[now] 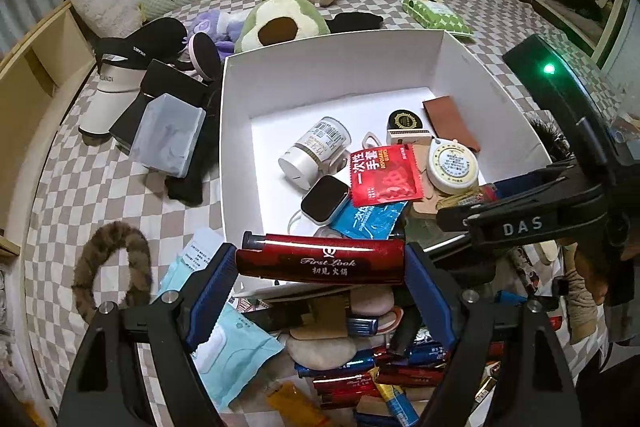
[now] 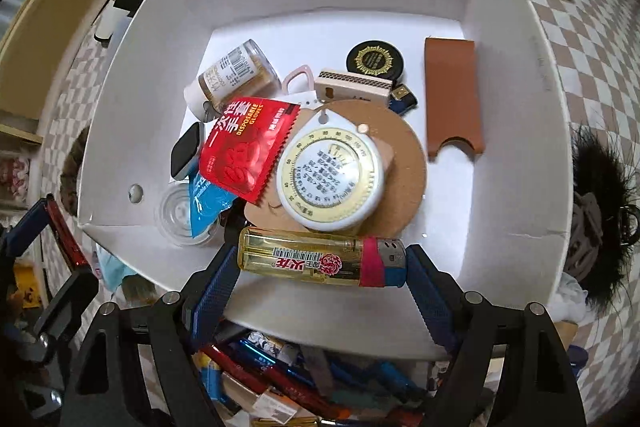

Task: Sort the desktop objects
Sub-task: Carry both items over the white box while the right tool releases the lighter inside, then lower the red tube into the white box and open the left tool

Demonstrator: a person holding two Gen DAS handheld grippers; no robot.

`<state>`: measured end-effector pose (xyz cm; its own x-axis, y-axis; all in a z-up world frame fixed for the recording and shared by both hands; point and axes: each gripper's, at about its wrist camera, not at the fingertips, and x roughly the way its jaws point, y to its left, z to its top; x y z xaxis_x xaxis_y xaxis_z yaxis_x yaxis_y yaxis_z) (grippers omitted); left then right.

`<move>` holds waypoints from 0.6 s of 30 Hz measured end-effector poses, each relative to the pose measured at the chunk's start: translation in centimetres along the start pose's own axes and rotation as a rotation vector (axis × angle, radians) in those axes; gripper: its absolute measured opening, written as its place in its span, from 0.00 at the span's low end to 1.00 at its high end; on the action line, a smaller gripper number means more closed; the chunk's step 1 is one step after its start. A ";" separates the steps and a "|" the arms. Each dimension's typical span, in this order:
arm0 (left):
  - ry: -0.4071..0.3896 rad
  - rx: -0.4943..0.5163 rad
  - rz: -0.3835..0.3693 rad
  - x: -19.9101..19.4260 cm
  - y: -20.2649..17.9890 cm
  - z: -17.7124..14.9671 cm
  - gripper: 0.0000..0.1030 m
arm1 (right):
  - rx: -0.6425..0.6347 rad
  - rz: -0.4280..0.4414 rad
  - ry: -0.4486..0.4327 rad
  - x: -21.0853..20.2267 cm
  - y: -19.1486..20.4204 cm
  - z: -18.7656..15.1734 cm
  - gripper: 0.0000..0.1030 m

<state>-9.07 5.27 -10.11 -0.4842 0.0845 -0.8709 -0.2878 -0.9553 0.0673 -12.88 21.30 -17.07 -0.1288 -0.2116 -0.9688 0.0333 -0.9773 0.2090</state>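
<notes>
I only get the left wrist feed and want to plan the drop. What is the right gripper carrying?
Observer: The right gripper holds a yellow lighter crosswise between its fingers, above the near side of the white box.
Operator: Anything hidden behind the matchbox?
Observer: A blue lighter lies just past its right end.
Operator: And under the near end of the blue packet?
Observer: A clear plastic lid lies on the box floor, partly under that packet.
</notes>
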 end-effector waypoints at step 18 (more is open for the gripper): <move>0.066 -0.181 -0.064 2.3 0.3 1.4 0.81 | -0.035 0.021 -0.110 -2.9 -1.2 -2.5 0.94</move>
<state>-11.47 5.57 -11.39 -0.4123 0.1337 -0.9012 -0.1605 -0.9844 -0.0726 -10.10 23.06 -14.80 -0.2354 -0.2327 -0.9436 0.0710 -0.9724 0.2221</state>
